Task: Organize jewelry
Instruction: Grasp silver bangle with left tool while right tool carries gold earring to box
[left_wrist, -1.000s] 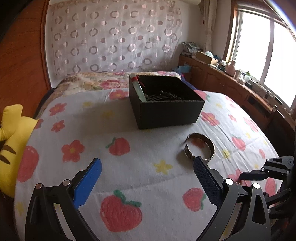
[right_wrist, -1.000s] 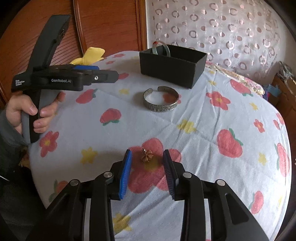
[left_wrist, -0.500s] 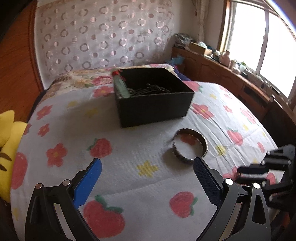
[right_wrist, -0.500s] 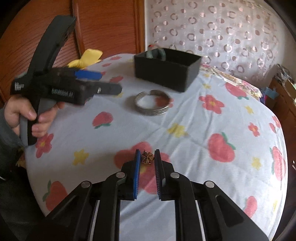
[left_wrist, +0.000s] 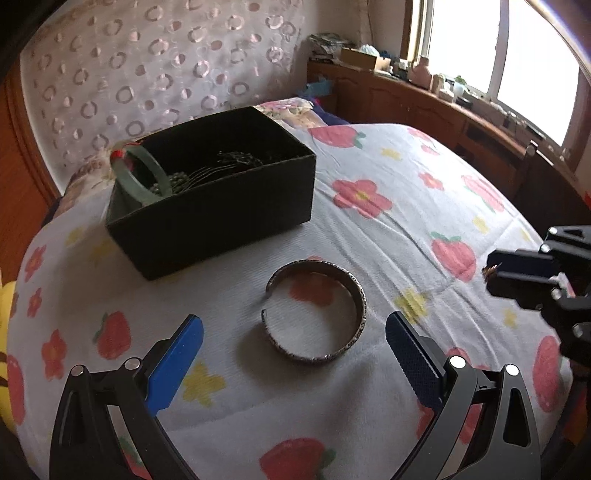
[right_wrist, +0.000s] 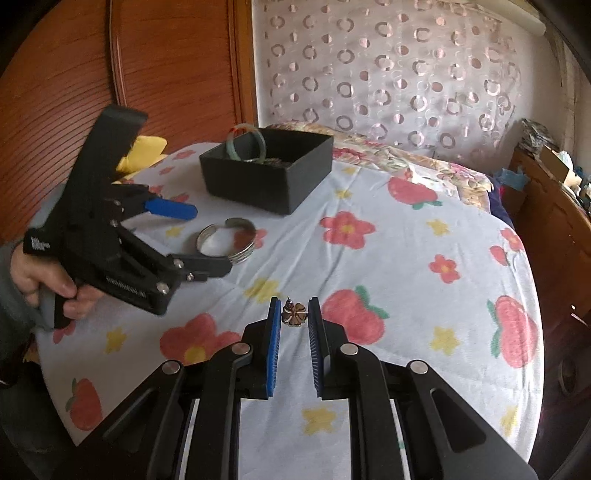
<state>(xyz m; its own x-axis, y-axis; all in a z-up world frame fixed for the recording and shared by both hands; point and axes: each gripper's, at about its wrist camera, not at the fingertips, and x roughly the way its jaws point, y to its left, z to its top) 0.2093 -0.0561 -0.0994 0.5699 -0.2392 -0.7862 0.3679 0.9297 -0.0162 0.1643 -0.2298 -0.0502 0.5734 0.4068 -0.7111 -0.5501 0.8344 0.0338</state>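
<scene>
- Flower-shaped earring (right_wrist: 293, 314), bronze-coloured with a thin post, was clamped between the blue pads of the right gripper (right_wrist: 293, 317); the jaws were drawn in narrow on it, and it was held clear of the bedspread.
- The same earring (left_wrist: 491, 269) showed in the left wrist view as a small brown speck at the tips of the right gripper (left_wrist: 495, 271), at the right edge of the frame.
- Silver cuff bracelet (left_wrist: 316, 310) lay flat on the strawberry-and-flower bedspread (left_wrist: 388, 177), its gap turned toward the left side of that view, just in front of the black box.
- Left gripper (left_wrist: 293, 350) had its jaws spread wide and held nothing; the cuff lay ahead of and between its two blue pads, not touching either.
- In the right wrist view the left gripper (right_wrist: 192, 240) was gripped by the person's left hand (right_wrist: 48, 284) and its fingers flanked the silver cuff bracelet (right_wrist: 227, 240).
- Black box (left_wrist: 218, 195) stood open-topped on the bedspread beyond the cuff.
- Green jade bangle (left_wrist: 142, 175) leaned upright against the box's left inner wall, with a red thread at its top.
- Dark chains and beads (left_wrist: 221, 168) lay in a tangle on the box floor; individual pieces could not be told apart.
- Yellow plush toy (right_wrist: 142, 147) lay at the bed's far left edge.
</scene>
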